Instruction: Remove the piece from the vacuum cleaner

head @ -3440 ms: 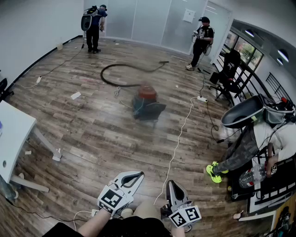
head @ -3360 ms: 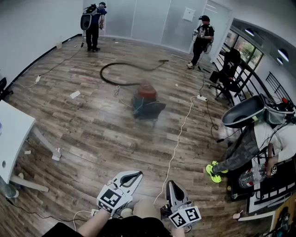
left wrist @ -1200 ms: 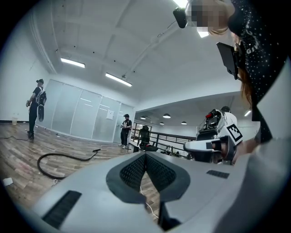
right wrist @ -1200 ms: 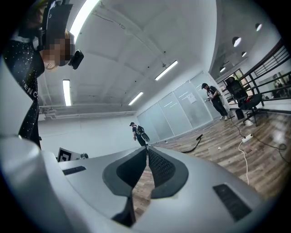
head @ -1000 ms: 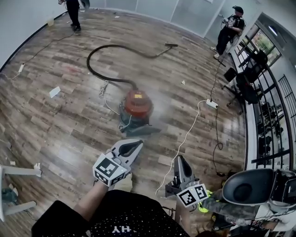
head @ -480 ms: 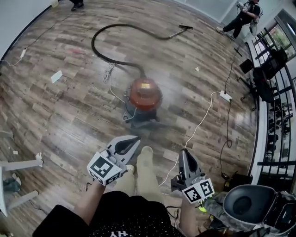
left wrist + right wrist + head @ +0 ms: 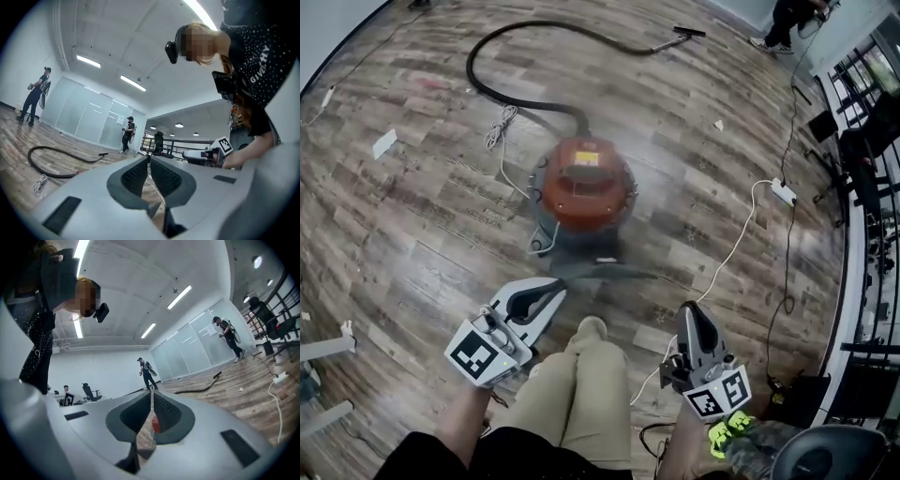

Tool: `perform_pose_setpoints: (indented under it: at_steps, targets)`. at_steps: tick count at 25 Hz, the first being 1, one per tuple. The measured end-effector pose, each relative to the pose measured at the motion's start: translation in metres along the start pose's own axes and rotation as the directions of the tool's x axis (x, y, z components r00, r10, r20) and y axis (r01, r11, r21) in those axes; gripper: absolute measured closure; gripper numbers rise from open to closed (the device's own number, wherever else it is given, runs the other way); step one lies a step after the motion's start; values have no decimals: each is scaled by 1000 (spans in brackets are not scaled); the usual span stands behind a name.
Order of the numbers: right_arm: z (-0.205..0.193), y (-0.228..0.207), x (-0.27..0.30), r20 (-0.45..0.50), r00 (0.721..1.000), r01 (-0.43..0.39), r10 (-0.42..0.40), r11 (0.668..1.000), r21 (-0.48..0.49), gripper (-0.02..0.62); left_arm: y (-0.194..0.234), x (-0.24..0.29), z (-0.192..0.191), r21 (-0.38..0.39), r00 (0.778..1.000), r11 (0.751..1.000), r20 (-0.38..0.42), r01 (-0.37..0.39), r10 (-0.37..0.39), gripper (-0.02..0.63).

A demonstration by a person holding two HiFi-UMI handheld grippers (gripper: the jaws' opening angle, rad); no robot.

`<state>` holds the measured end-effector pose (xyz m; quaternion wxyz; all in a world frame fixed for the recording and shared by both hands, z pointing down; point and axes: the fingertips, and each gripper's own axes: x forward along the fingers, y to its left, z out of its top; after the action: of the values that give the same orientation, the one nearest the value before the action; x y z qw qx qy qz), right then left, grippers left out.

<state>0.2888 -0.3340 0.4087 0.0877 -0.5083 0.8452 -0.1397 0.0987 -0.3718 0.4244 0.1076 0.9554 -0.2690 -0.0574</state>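
Note:
The vacuum cleaner [image 7: 582, 183] is a round red drum on a grey base, standing on the wood floor just ahead of my knee. Its black hose [image 7: 492, 89] loops away to the far left and ends in a floor nozzle [image 7: 688, 31]. My left gripper [image 7: 553, 288] hangs shut and empty below and left of the drum. To the drum's lower right, my right gripper [image 7: 690, 310] is likewise shut and empty. In the left gripper view the jaws [image 7: 149, 159] are pressed together, with the hose [image 7: 47, 158] beyond. A sliver of the red drum [image 7: 154, 424] shows between the right gripper [image 7: 152, 398] jaws.
A white cable [image 7: 733, 248] runs from a power strip [image 7: 783, 192] toward my feet. The vacuum's coiled cord [image 7: 495, 133] lies left of the drum. A paper scrap [image 7: 383, 143] lies at far left. Black railing [image 7: 867, 141] lines the right side. Other people [image 7: 148, 373] stand far off.
The view has closed in on the vacuum cleaner, which now sits larger and nearer below me. Both grippers stay shut and have spread a little further apart.

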Motion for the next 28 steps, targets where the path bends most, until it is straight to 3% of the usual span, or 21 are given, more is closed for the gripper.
perform_pose_setpoints:
  at_steps: [5,6,10,12,15,20,24,28]
  targets:
    - [-85,-73,4,44,999,5,-4,1000,-23,580,35,15,-77,69,998,997,34,42,-45,594]
    - [-103,-86,5,45,999,14,-12,999,-30,570,38,15,-94,72,997,995,34,67,-69,557]
    - [-164,-126,7,63,996,67,-63,996,-61,433,47,6,-143,57,978,980,80,190,-194,373]
    - [-187,-134,9,70,996,50,-46,997,-54,363,50,1,-161,110,975,974,71,200,-208,319]
    - [-221,-139,14,29,1000,8,-6,997,-77,291,57,-2,-194,186,982,965,-4,185,-188,236]
    - [-250,-160,32,2,1000,1,-1,996,-91,264,76,5,-238,154,989,979,-79,132,-121,230]
    - [-249,-154,44,-25,994,-107,105,988,-107,265,77,15,-253,163,986,978,-121,132,-113,230]
    - [-254,-150,50,-89,984,-168,155,973,-156,267,73,22,-253,134,990,983,-79,123,-113,232]
